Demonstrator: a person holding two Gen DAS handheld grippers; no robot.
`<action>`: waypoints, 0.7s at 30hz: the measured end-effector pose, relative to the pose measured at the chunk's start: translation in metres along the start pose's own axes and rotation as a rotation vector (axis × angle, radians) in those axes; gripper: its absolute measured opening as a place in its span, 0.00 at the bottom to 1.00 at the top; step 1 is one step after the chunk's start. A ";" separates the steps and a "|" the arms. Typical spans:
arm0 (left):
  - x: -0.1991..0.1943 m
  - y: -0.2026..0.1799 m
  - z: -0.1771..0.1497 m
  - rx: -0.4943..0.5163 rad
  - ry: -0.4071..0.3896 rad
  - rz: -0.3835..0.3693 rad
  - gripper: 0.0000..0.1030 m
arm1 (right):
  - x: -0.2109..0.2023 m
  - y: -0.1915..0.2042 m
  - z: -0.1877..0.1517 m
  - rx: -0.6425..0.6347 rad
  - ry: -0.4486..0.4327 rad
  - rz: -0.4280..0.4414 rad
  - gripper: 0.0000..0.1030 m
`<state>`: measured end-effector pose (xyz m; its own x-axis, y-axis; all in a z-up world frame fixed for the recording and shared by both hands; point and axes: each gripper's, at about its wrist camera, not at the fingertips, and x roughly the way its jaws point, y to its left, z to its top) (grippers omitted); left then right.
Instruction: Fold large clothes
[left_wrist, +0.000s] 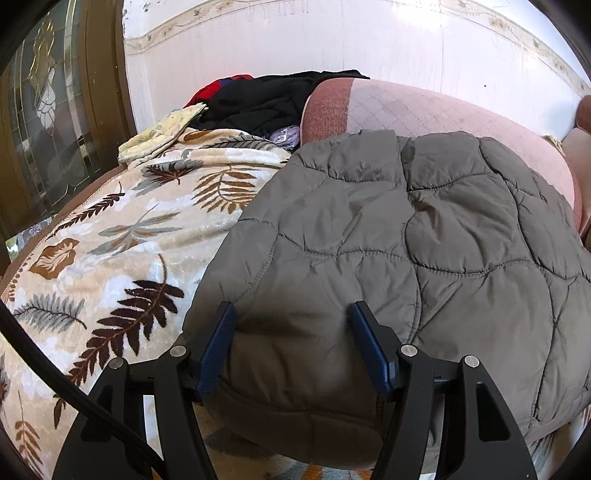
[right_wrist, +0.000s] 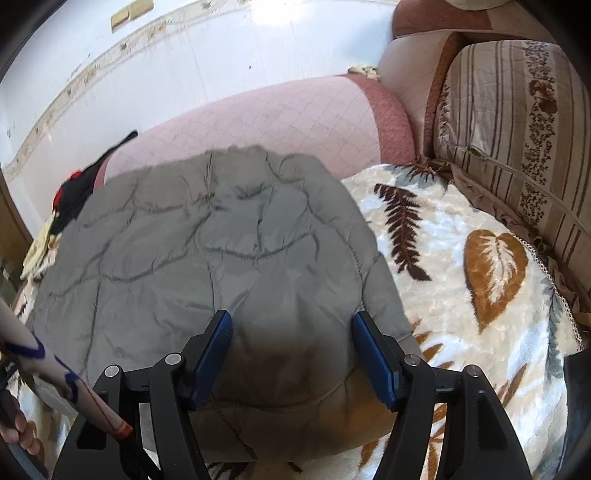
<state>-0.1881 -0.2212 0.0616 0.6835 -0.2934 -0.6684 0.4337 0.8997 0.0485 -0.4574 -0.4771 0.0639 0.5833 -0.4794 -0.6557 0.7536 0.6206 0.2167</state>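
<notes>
**Both claws poised over the near edge of the folded grey jacket**

The grey quilted jacket (left_wrist: 388, 240) lies flat on the leaf-print blanket (left_wrist: 110, 266) that covers the sofa seat, its far edge up against the pink back cushion (left_wrist: 424, 107). It already looks doubled into a compact, roughly square bundle, so I judge the fold is well along and this is a pause between folds or a final tidy.

The left claw (left_wrist: 293, 347) stands about half open over the jacket's near left part, its blue pads either side of the padded cloth but not pressing it. The right claw (right_wrist: 291, 350) is at the near right part, spread a little wider and likewise holding nothing; its pads frame a bulge of fabric without pinching it.

Next, as I see it, both claws need to drop onto the near hem, bite through the thick layers together, and carry that edge towards the back cushion evenly, or the slippery stuffing may slide out.

Beyond the jacket's left side sits a heap of black and red clothes (left_wrist: 266, 99) with a pale yellow cloth (left_wrist: 162, 136) in front. To the jacket's right a striped floral cushion (right_wrist: 517, 147) leans at the sofa's end. Behind the back cushion a white tiled wall (left_wrist: 332, 40) runs across, and left of the heap is a dark wooden door with patterned glass (left_wrist: 55, 110).
</notes>
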 end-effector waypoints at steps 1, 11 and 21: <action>0.000 0.001 0.000 -0.003 0.002 -0.003 0.62 | 0.001 0.000 -0.001 -0.004 0.000 -0.002 0.71; -0.010 0.016 0.007 -0.066 0.008 -0.030 0.62 | -0.012 -0.004 0.004 0.023 -0.027 0.002 0.71; 0.021 0.112 0.001 -0.407 0.217 -0.140 0.76 | -0.017 -0.059 0.005 0.258 0.056 0.009 0.80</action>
<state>-0.1247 -0.1273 0.0535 0.4777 -0.3857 -0.7893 0.2183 0.9224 -0.3187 -0.5108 -0.5088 0.0658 0.5783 -0.4353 -0.6900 0.8049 0.4425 0.3954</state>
